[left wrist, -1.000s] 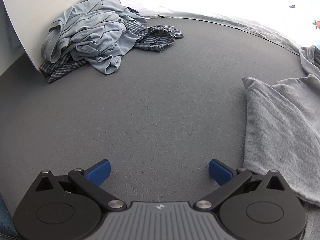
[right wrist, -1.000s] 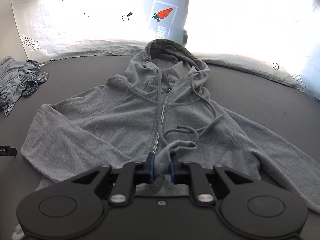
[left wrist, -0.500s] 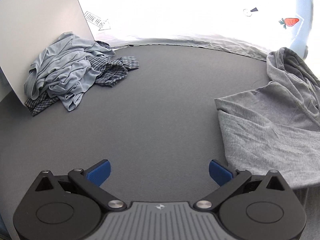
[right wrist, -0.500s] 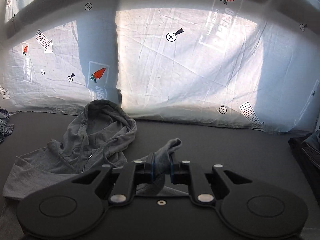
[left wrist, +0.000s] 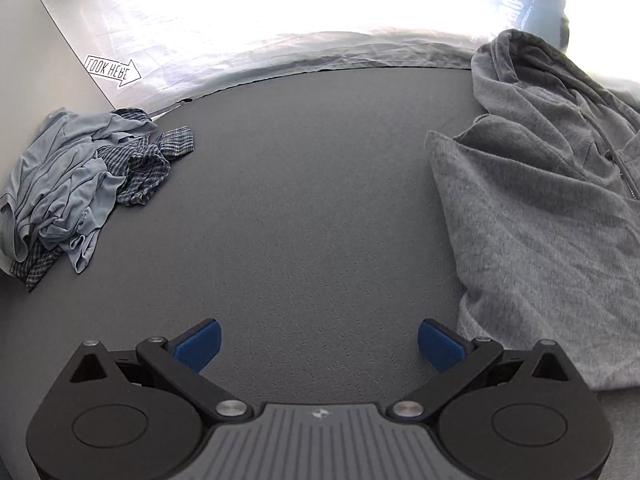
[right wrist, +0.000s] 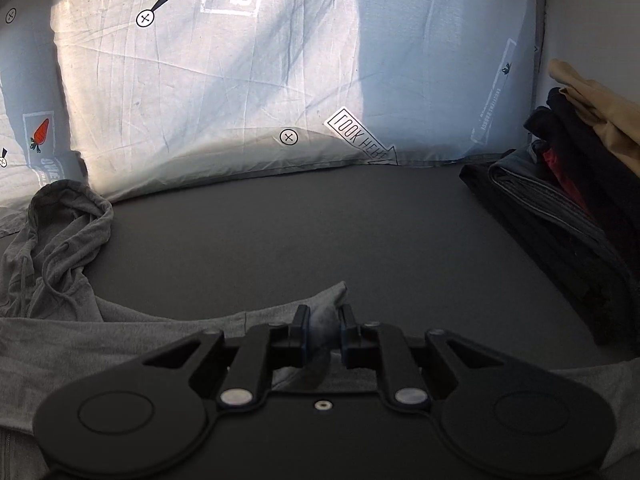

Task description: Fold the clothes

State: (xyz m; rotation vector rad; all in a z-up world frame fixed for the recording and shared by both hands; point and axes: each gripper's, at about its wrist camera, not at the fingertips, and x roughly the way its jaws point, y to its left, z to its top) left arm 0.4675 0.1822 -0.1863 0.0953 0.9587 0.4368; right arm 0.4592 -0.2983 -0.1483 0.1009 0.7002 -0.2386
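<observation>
A grey zip hoodie (left wrist: 540, 200) lies on the dark mat at the right of the left wrist view. Its hood (right wrist: 68, 216) shows at the left of the right wrist view. My right gripper (right wrist: 323, 320) is shut on a bunched piece of the hoodie's grey cloth (right wrist: 326, 308), which sticks up between the pads. My left gripper (left wrist: 318, 344) is open over bare mat, with nothing between its blue pads (left wrist: 198, 344). The hoodie's edge lies just right of the left gripper's right finger.
A crumpled heap of light blue and checked clothes (left wrist: 76, 188) sits at the far left by a white wall. A stack of dark and tan folded clothes (right wrist: 576, 184) lies at the right. A printed pale sheet (right wrist: 240, 80) backs the dark mat (left wrist: 300, 200).
The right gripper has swung right with the hoodie cloth; the hoodie's body slid to the left edge and the folded stack came into view. The left gripper moved right, nearer the hoodie.
</observation>
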